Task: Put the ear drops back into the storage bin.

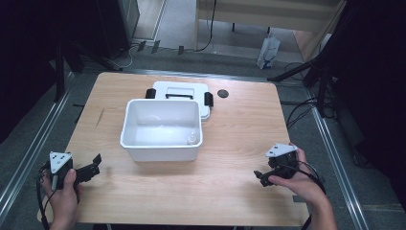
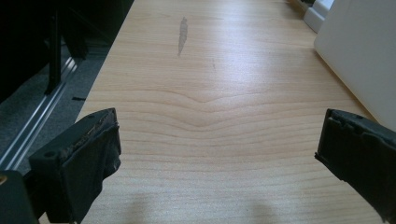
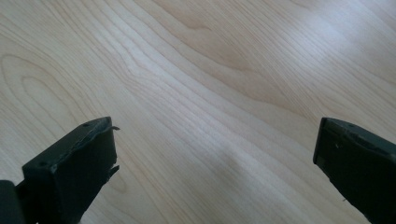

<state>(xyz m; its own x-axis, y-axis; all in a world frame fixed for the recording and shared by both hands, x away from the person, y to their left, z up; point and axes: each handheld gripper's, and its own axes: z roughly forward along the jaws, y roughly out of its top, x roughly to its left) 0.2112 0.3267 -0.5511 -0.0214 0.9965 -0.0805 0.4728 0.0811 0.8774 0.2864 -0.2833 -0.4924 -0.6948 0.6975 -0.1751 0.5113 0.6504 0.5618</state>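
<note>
White tub (image 1: 162, 129) sits mid-tabletop (image 1: 239, 143) with a small bottle (image 1: 192, 139) in its near-right corner and its lid (image 1: 182, 92) just behind, while left tongs (image 1: 94, 163) and right tongs (image 1: 261, 176), both wide open and empty, should approach level.

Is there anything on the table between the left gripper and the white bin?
Nothing visible. In the high view the left gripper sits at the near left of the table, jaws open, and bare wood runs from it to the white bin. The left gripper view shows the same open stretch.
</note>
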